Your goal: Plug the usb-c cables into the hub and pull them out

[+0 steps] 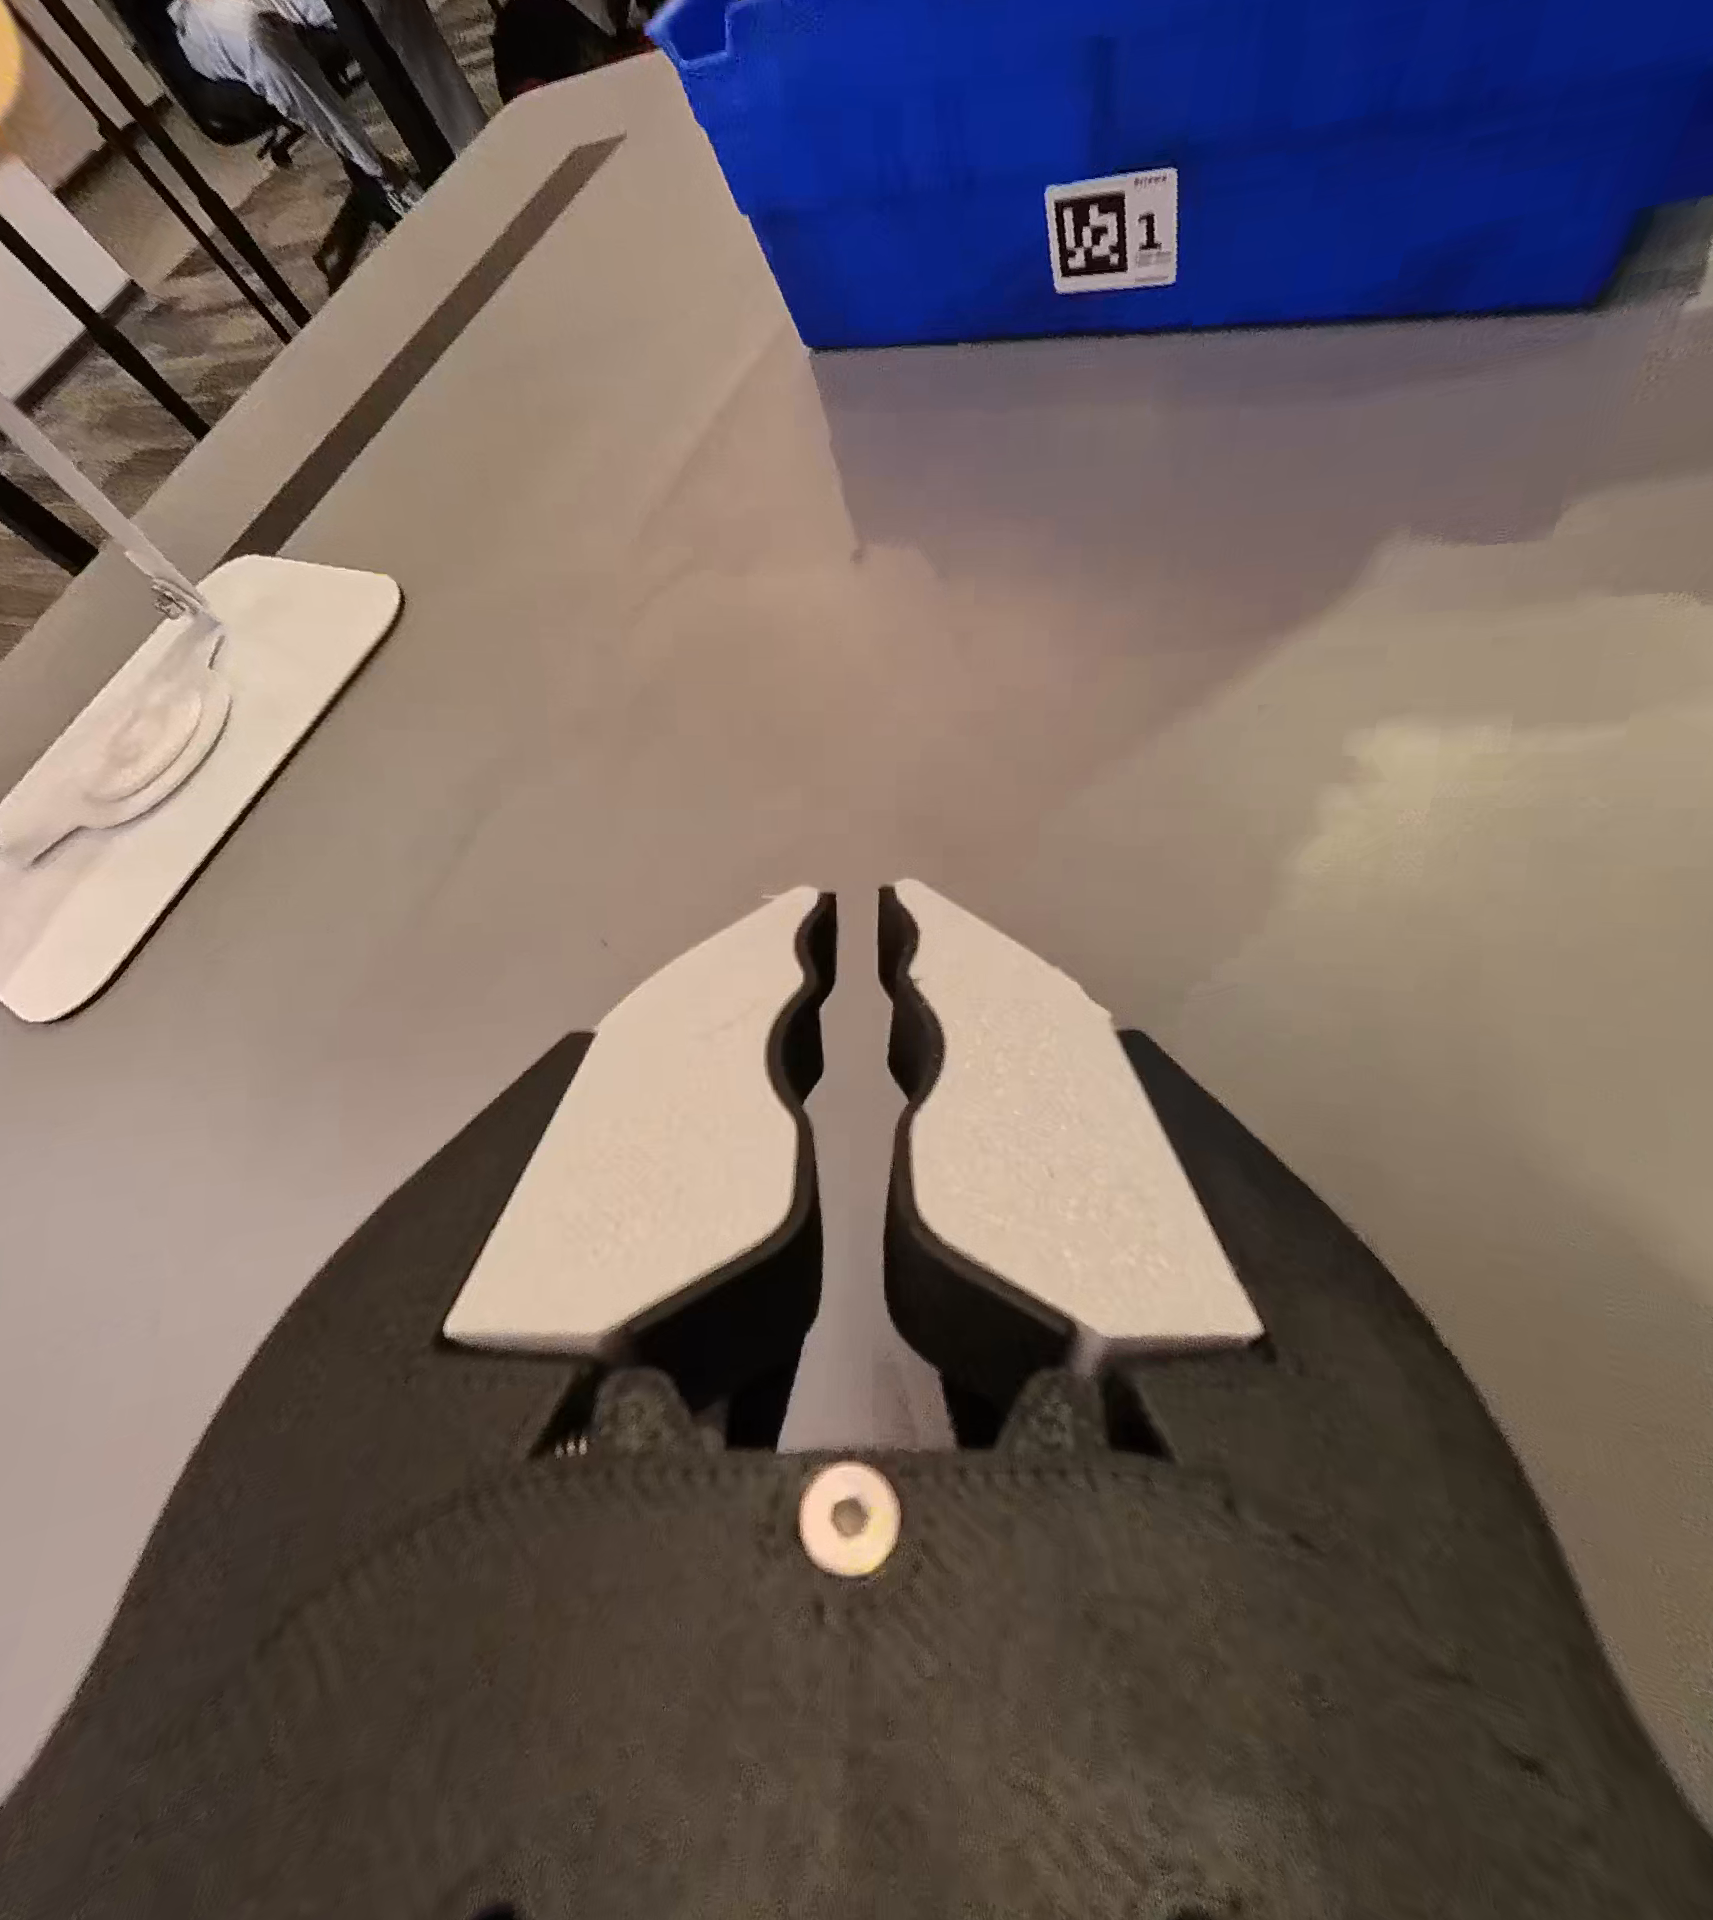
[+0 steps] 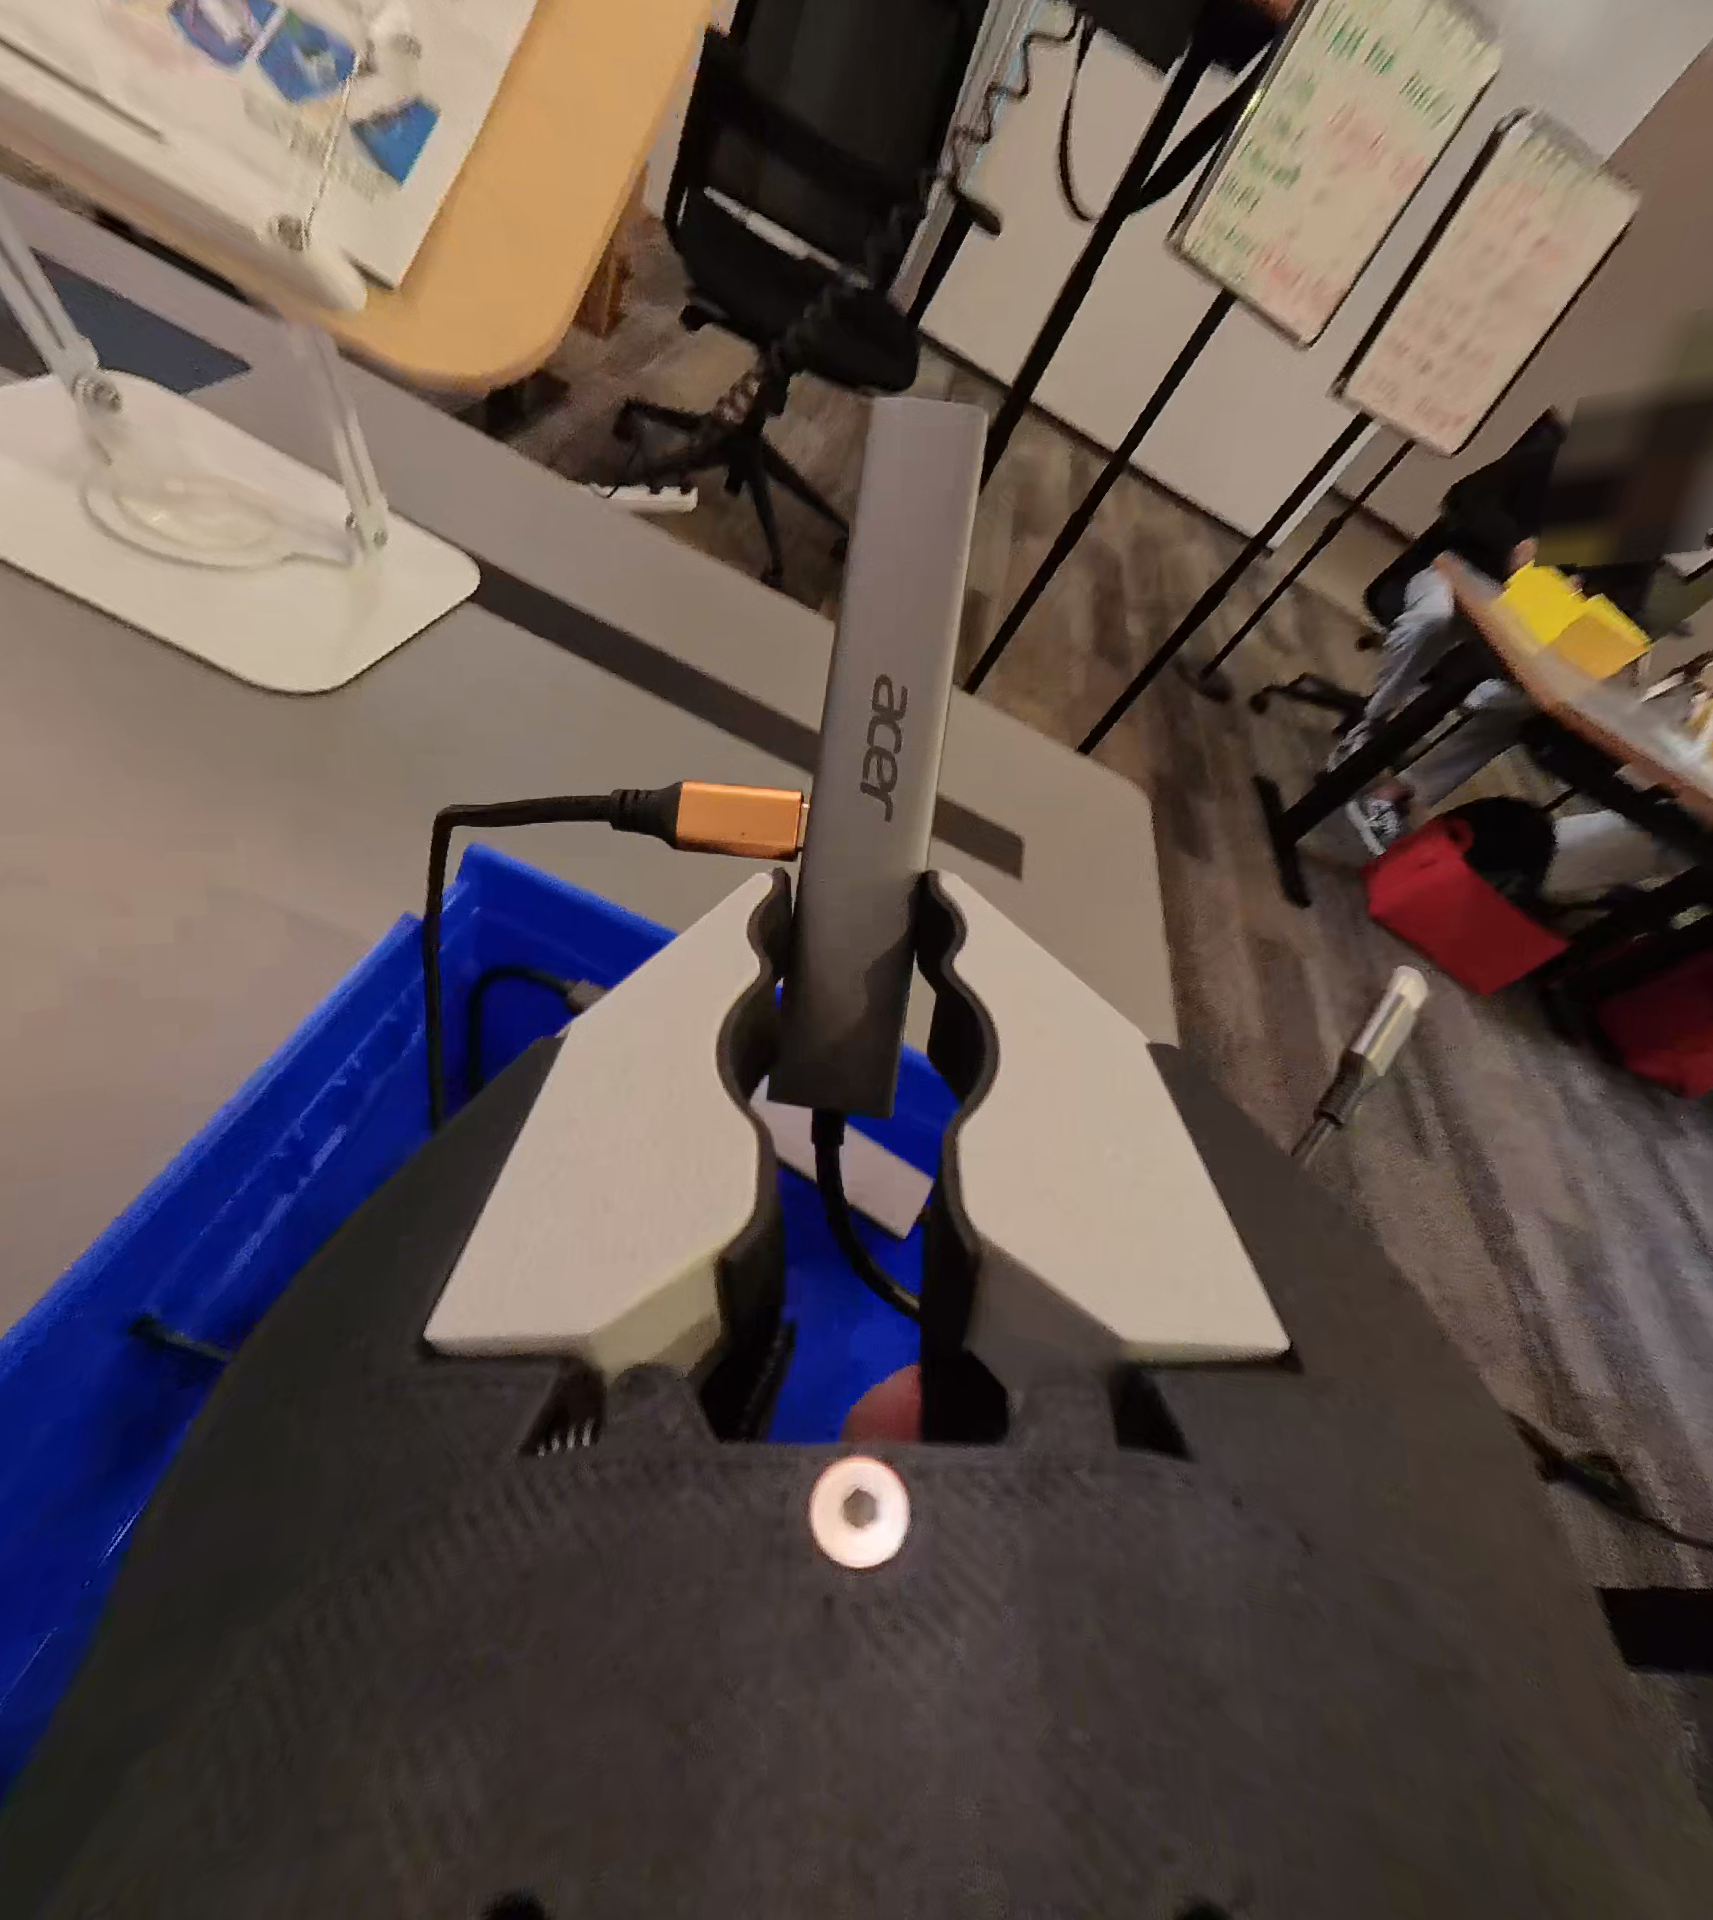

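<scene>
Grey hub (image 2: 873, 769), slim and bar-shaped, clamped upright in the right claw (image 2: 850, 914), upper end leaning slightly toward one o'clock, lower end sitting between the fingers (image 2: 623, 1122). Plugged into its left side at nine o'clock: a usb-c cable (image 2: 436, 935) with an orange metal plug (image 2: 740, 819), black cord running left, then dropping straight down into the blue bin (image 2: 208, 1195). From the hub's bottom end, its own black lead (image 2: 847, 1216) curling down toward six o'clock. Beneath and left of the claw, the blue bin, resting on the grey table (image 2: 156, 831). At ten o'clock, a white stand base (image 2: 239, 613) with clear arms.

In the left wrist view, left claw (image 1: 857, 904) nearly together, only a narrow slit between the tips, gripping nothing, hovering over bare table (image 1: 1247, 831). Blue bin (image 1: 1247, 156) at twelve to one o'clock with a white tag (image 1: 1110, 231) on its wall. White stand base (image 1: 166, 790) at nine o'clock.
</scene>
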Tool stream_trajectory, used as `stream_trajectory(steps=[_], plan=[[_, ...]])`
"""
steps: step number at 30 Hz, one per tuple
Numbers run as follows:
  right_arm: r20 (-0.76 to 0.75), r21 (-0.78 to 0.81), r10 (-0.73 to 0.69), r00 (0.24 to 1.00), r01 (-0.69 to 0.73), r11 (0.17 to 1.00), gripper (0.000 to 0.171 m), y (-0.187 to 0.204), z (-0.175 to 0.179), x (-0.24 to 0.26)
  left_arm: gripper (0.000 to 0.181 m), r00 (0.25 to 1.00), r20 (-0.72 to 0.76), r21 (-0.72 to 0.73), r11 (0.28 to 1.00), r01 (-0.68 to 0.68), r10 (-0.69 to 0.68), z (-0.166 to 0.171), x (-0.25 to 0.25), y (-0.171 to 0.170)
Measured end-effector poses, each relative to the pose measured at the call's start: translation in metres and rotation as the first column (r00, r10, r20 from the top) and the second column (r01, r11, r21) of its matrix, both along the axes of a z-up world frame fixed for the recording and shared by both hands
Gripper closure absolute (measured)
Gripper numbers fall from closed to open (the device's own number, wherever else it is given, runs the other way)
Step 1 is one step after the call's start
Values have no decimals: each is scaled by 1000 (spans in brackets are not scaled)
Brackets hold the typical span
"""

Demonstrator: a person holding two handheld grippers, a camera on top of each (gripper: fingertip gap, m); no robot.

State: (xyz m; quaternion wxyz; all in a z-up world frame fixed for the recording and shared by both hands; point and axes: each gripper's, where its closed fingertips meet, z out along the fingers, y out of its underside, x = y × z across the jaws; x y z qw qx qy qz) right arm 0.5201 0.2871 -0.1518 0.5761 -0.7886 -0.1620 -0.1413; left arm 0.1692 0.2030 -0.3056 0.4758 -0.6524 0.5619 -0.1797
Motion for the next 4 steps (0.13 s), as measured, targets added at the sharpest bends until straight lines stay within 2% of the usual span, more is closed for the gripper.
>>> stream_trajectory(steps=[1, 4], plan=[[-22, -18, 6, 1000, -6, 1000, 150, 2, -10, 0, 174, 1000, 1, -5, 1000, 0, 0, -2, 0, 0], [-33, -96, 21, 999, -24, 995, 149, 3, -41, 0, 174, 1000, -4, -22, 1000, -5, 5, -10, 0, 0]])
